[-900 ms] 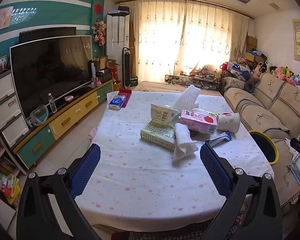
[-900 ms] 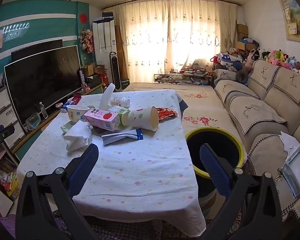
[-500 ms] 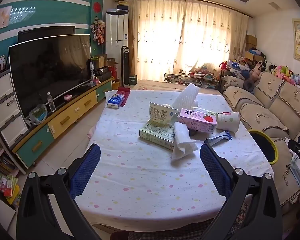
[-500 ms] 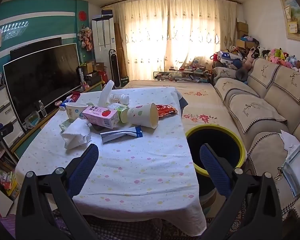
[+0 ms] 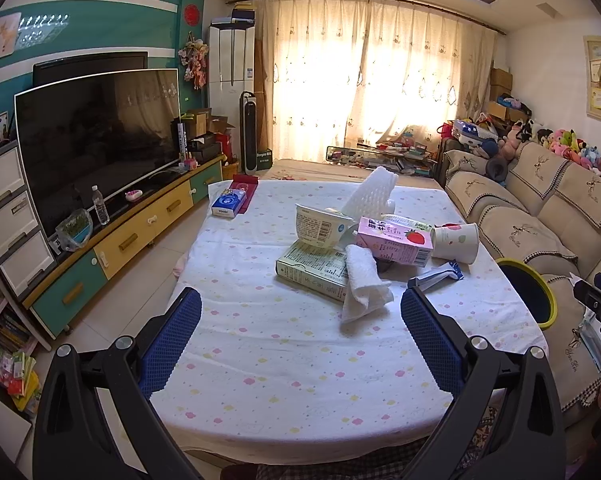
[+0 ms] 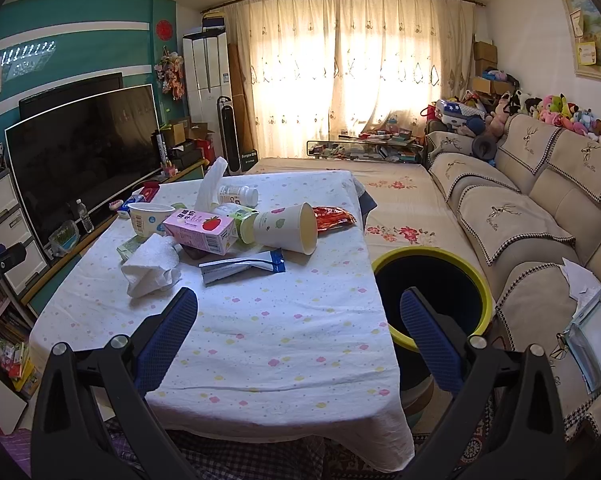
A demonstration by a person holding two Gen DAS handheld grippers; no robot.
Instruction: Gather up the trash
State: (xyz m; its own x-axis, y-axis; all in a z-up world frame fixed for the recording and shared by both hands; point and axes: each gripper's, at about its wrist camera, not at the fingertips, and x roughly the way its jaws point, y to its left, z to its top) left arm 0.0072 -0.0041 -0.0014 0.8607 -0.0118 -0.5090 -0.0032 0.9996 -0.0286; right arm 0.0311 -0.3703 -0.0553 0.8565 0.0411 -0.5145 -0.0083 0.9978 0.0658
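Note:
Trash lies piled mid-table on a dotted white cloth (image 5: 284, 356): a pink strawberry milk carton (image 5: 394, 240) (image 6: 200, 230), a crumpled white tissue (image 5: 364, 284) (image 6: 152, 264), a green box (image 5: 312, 270), a tipped paper cup (image 5: 456, 242) (image 6: 286, 228), a silver-blue wrapper (image 5: 438, 274) (image 6: 242, 266), a yogurt tub (image 5: 320, 226) (image 6: 148, 218) and a red packet (image 6: 334, 216). A yellow-rimmed black bin (image 6: 432, 292) (image 5: 528, 298) stands at the table's right side. My left gripper (image 5: 300, 332) and right gripper (image 6: 300, 332) hover open and hold nothing, short of the pile.
A television (image 5: 96, 140) on a low cabinet (image 5: 128, 240) runs along the left wall. A beige sofa (image 6: 540, 208) lines the right. A blue tissue pack (image 5: 228, 204) sits at the table's far left corner. A white bottle (image 6: 238, 196) lies behind the pile.
Both grippers have drifted slightly, so the scene shifts a little in each view. Nothing on the table has moved and both jaws stay wide.

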